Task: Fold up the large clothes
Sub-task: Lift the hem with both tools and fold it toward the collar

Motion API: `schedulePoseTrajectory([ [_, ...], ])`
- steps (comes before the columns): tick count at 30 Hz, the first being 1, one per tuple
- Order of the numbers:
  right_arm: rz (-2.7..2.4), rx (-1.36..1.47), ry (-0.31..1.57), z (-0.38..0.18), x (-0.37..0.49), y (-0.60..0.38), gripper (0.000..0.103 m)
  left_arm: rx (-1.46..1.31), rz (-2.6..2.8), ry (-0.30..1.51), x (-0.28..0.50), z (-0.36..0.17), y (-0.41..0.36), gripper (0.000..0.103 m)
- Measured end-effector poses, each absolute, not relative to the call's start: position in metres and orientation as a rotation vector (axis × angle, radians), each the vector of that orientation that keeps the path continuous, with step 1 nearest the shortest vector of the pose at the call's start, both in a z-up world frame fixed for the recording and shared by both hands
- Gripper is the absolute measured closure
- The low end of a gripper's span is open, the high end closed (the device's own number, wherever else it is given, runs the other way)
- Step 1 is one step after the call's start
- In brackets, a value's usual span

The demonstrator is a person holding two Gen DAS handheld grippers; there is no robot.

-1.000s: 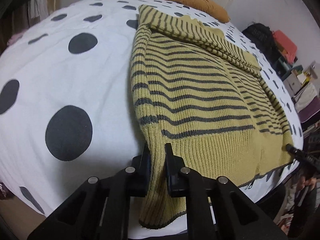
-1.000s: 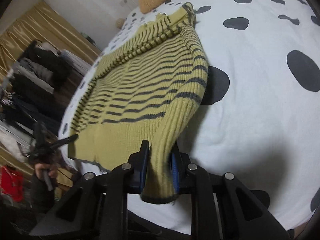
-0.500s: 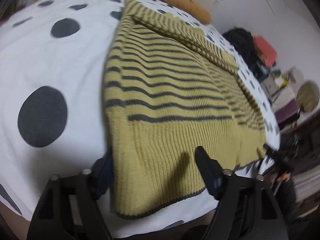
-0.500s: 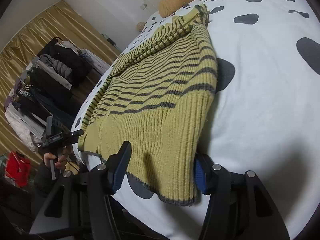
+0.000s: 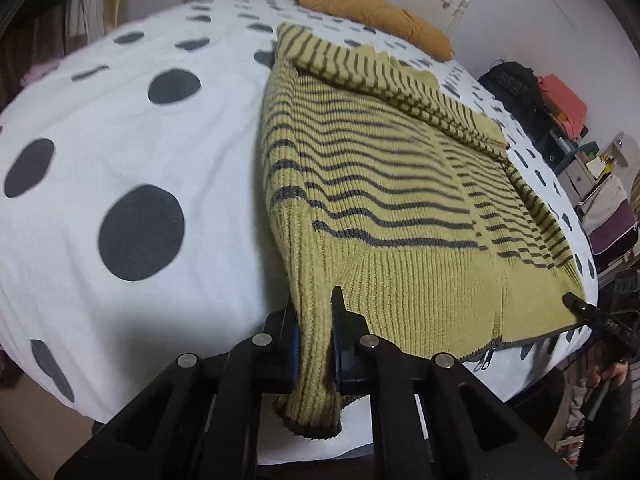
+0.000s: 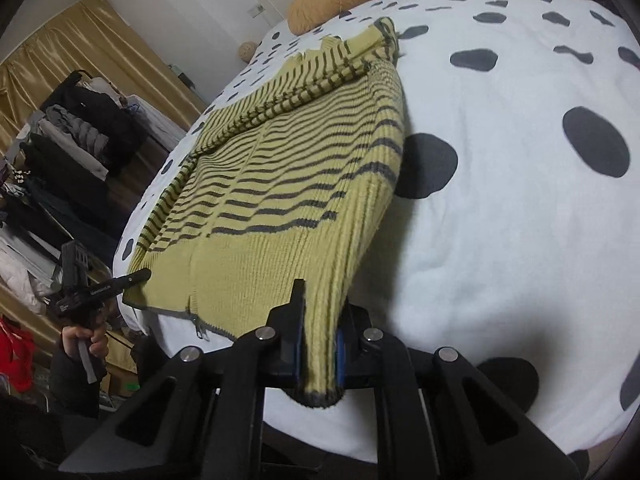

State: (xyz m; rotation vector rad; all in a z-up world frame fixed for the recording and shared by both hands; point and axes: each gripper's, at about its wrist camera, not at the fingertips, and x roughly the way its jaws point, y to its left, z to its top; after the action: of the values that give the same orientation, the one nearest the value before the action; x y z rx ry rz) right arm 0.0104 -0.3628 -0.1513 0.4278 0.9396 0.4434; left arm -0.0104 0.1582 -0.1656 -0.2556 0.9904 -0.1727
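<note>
— Two sets of jaws, both clamped: left gripper (image 5: 314, 344) on one hem corner of the yellow striped cardigan (image 5: 392, 184), right gripper (image 6: 318, 350) on the other.
— Progress?
— Early, probably. Sleeves seemingly folded in across upper centre of frame; body spread flat on the spotted bed (image 5: 120, 152), zip at lower hem.
— Remaining?
— Likely hem-to-collar fold.

Yellow grey-striped cardigan (image 5: 392, 200), polka-dot bedspread (image 5: 120, 152)
</note>
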Motion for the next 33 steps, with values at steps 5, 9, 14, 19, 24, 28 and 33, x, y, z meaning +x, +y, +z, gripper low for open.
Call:
schedulePoseTrajectory([
  [5,0.45,0.389,0.889,-0.134,0.0,-0.364,0.092,-0.249,-0.157,0.931,-0.024,-0.152,0.166,0.094],
  [9,0.462,0.364,0.88,-0.128,0.0,-0.354,0.093,-0.285,-0.138,0.92,-0.029,-0.153,0.177,0.094],
  [14,0.473,0.423,0.863,-0.127,-0.007,-0.363,0.093,-0.318,-0.154,0.898,-0.041,-0.145,0.182,0.094],
  [19,0.541,0.44,0.747,-0.084,0.024,-0.368,0.093,-0.349,-0.227,0.838,0.004,-0.105,0.19,0.094],
  [24,0.563,0.36,0.643,-0.03,0.108,-0.354,0.093,-0.292,-0.237,0.759,0.099,-0.06,0.184,0.094],
  [28,0.528,0.309,0.598,0.001,0.197,-0.349,0.093,-0.266,-0.18,0.719,0.202,-0.032,0.181,0.094],
  [33,0.415,0.324,0.598,0.001,0.325,-0.357,0.093,-0.26,-0.127,0.732,0.346,-0.031,0.169,0.095],
])
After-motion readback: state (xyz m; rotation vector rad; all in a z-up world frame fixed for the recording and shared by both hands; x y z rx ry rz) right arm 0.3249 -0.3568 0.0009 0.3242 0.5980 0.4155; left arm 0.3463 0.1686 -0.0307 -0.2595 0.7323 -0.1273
